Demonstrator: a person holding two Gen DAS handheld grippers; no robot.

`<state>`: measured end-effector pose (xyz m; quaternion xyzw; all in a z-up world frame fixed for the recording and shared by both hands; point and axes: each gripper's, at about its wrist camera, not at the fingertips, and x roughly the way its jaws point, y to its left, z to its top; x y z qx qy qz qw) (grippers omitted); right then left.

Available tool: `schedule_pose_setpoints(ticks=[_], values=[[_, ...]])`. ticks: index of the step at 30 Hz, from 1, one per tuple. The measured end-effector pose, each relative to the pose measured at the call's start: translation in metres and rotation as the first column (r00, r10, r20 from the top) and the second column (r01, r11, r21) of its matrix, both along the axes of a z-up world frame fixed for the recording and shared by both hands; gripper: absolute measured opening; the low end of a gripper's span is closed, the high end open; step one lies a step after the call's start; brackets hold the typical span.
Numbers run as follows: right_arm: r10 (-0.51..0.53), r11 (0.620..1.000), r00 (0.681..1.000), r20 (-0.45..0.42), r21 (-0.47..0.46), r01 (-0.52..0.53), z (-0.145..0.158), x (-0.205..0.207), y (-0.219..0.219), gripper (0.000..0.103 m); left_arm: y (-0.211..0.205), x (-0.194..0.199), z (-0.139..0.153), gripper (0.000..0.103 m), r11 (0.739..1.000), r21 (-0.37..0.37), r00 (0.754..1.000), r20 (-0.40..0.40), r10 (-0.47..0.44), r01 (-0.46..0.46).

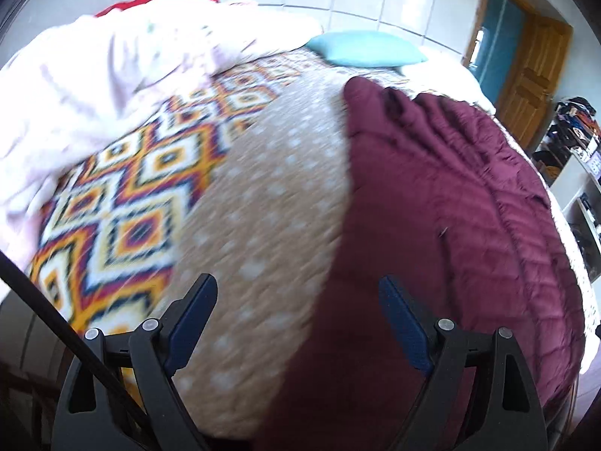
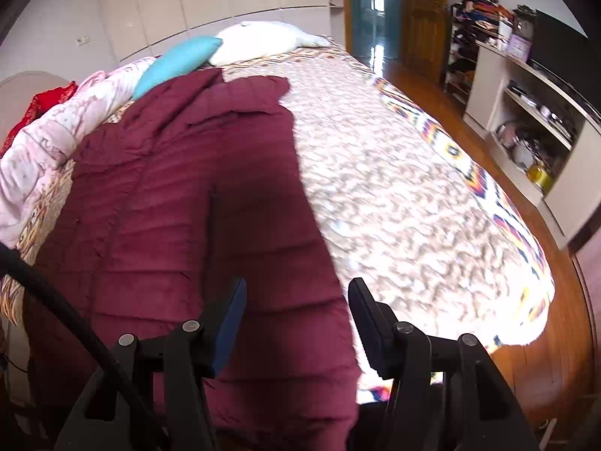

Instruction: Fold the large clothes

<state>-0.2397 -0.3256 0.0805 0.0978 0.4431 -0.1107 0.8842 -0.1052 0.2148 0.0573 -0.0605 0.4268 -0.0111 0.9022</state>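
2 grippers are hanging over the bed (image 2: 413,195). One big dark red puffy coat (image 2: 195,203) is lying flat on the spotted bedspread, reaching up toward a blue pillow (image 2: 176,64). Left gripper (image 1: 298,293) is standing wide with nothing in it, over the coat's edge. Right gripper (image 2: 296,297) is standing apart too, holding nothing, above the coat's bottom part. Pink bedding (image 1: 94,75) is bunching up on one side.

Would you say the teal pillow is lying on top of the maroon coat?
No, the teal pillow lies beyond the maroon coat, at the bed's far end.
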Motion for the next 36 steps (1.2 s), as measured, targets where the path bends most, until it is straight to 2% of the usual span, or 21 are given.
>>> schedule_pose_setpoints(ticks=[3, 7, 12, 18, 23, 25, 26, 27, 28, 29, 30, 31, 33, 36], values=[[-0.035, 0.999, 0.999, -0.035, -0.008, 0.035, -0.008, -0.020, -0.015, 0.070, 0.021, -0.023, -0.012, 0.087, 0.999, -0.040, 1.000, -0.021, -0.001, 0.001], [-0.059, 0.998, 0.994, -0.091, 0.002, 0.059, -0.026, -0.045, -0.029, 0.074, 0.031, -0.052, -0.025, 0.087, 0.994, -0.099, 0.998, -0.031, -0.047, 0.044], [-0.037, 0.990, 0.990, -0.137, 0.132, 0.055, -0.055, -0.067, -0.035, 0.078, 0.022, -0.073, -0.051, 0.087, 0.981, -0.152, 0.988, -0.073, -0.134, 0.122], [0.024, 0.976, 0.983, -0.184, 0.215, 0.016, -0.087, -0.074, -0.022, 0.079, -0.002, -0.090, -0.085, 0.087, 0.964, -0.176, 0.963, -0.144, -0.226, 0.200], [0.077, 0.973, 0.972, -0.224, 0.228, -0.025, -0.107, -0.076, 0.000, 0.080, -0.011, -0.104, -0.096, 0.087, 0.967, -0.140, 0.960, -0.153, -0.235, 0.214], [0.107, 0.976, 0.961, -0.255, 0.211, -0.052, -0.117, -0.076, 0.013, 0.079, -0.014, -0.108, -0.097, 0.078, 0.966, -0.127, 0.953, -0.175, -0.247, 0.227], [0.124, 0.978, 0.955, -0.271, 0.198, -0.071, -0.122, -0.077, 0.021, 0.075, -0.014, -0.112, -0.096, 0.062, 0.968, -0.107, 0.952, -0.184, -0.245, 0.228], [0.139, 0.980, 0.949, -0.283, 0.175, -0.092, -0.126, -0.078, 0.029, 0.056, -0.014, -0.115, -0.092, 0.049, 0.969, -0.100, 0.952, -0.187, -0.243, 0.228], [0.148, 0.983, 0.945, -0.292, 0.146, -0.108, -0.125, -0.079, 0.036, 0.045, -0.012, -0.118, -0.087, 0.044, 0.965, -0.123, 0.951, -0.185, -0.250, 0.230], [0.164, 0.982, 0.941, -0.296, 0.137, -0.128, -0.122, -0.080, 0.042, 0.040, -0.008, -0.122, -0.079, 0.036, 0.961, -0.155, 0.950, -0.179, -0.257, 0.231], [0.186, 0.977, 0.938, -0.291, 0.153, -0.146, -0.114, -0.081, 0.046, 0.031, -0.005, -0.128, -0.067, 0.032, 0.956, -0.180, 0.950, -0.167, -0.263, 0.233], [0.203, 0.972, 0.939, -0.278, 0.176, -0.157, -0.104, -0.083, 0.048, 0.027, -0.004, -0.132, -0.056, 0.031, 0.952, -0.196, 0.952, -0.151, -0.267, 0.236], [0.233, 0.951, 0.948, -0.217, 0.253, -0.176, -0.073, -0.088, 0.048, 0.024, 0.000, -0.138, -0.029, 0.028, 0.941, -0.235, 0.956, -0.107, -0.273, 0.243], [0.252, 0.918, 0.966, -0.063, 0.330, -0.218, -0.014, -0.089, 0.041, 0.024, 0.006, -0.133, 0.017, 0.028, 0.917, -0.306, 0.961, -0.028, -0.276, 0.255]])
